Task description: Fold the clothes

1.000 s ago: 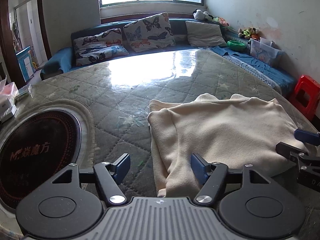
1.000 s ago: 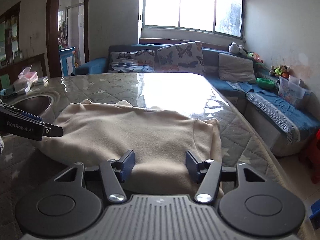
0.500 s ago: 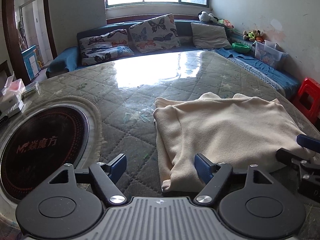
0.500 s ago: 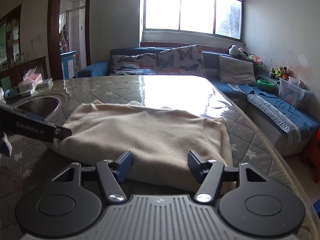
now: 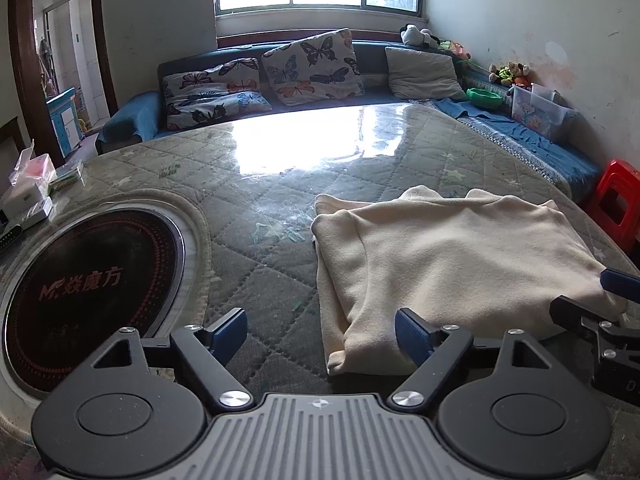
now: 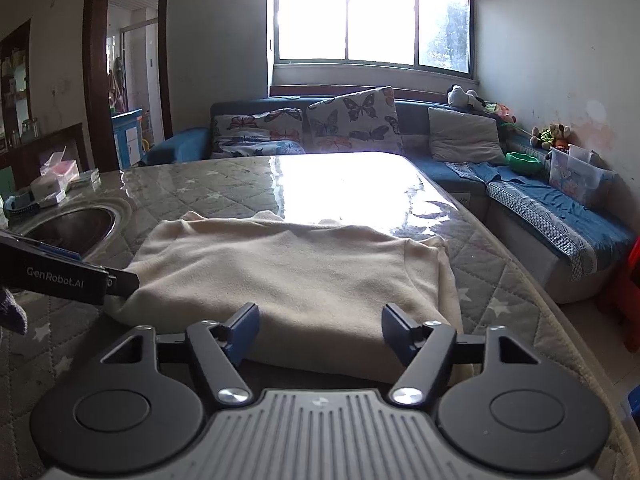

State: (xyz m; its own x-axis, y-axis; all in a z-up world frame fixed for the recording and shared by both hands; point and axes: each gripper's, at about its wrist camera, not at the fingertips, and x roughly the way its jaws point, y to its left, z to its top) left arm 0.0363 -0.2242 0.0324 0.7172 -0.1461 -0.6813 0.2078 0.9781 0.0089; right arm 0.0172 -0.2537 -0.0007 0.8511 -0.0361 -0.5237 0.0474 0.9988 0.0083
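A cream sweater (image 5: 452, 256) lies folded flat on the quilted table (image 5: 260, 184); it also shows in the right wrist view (image 6: 288, 272). My left gripper (image 5: 320, 334) is open and empty, just short of the sweater's near left corner. My right gripper (image 6: 318, 330) is open and empty, above the sweater's near edge. The right gripper shows at the right edge of the left wrist view (image 5: 600, 312). The left gripper shows at the left edge of the right wrist view (image 6: 68, 276).
A round black induction hob (image 5: 80, 284) is set into the table at the left. Small boxes and packets (image 5: 28, 188) sit by the table's left edge. A blue sofa with butterfly cushions (image 5: 308, 68) stands behind. A red stool (image 5: 616, 204) is at the right.
Both grippers have drawn back toward me and away from the sweater, which lies still. Both stay open.
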